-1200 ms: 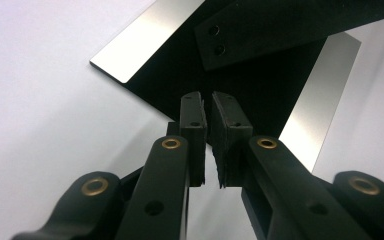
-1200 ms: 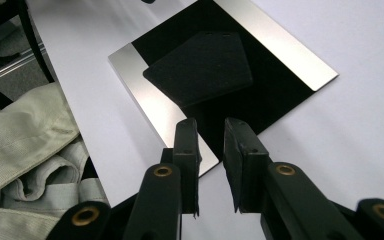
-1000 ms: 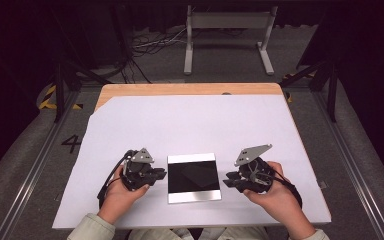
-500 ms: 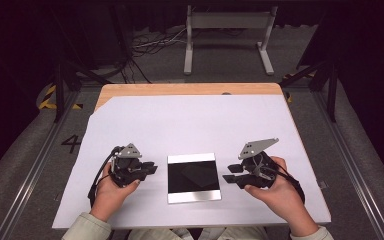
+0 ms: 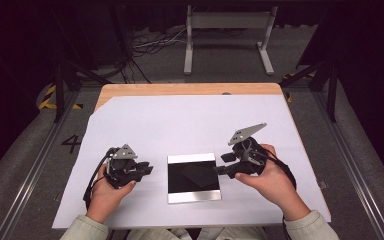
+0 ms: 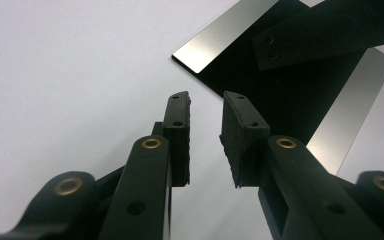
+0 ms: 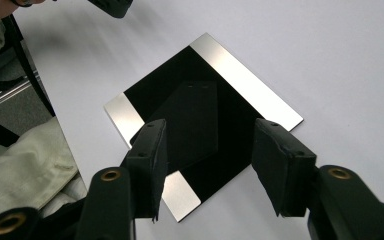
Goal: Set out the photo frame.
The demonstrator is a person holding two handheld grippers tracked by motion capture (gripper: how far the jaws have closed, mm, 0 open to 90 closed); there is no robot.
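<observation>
A square mirror-like plate (image 5: 193, 177) lies flat on the white sheet (image 5: 190, 125), dark in the middle with bright strips along its near and far edges. My left gripper (image 5: 147, 169) rests a short way left of it. In the left gripper view its jaws (image 6: 205, 100) stand a little apart over bare sheet, with the plate (image 6: 330, 120) just beyond. My right gripper (image 5: 221, 165) hovers at the plate's right edge. Its jaws (image 7: 210, 127) stand wide above the plate (image 7: 245, 85) and nothing is between them. Both pairs of jaws have just been opening.
The sheet covers most of a wooden table (image 5: 190, 89), whose far edge shows bare. A metal stand (image 5: 228, 30) and cables sit on the floor behind. The person's pale sleeves (image 5: 300, 227) come in at the near edge.
The left gripper has drawn back to the left from the plate's edge. The right gripper has risen a little and its jaws have spread wider. The plate has stayed in place.
</observation>
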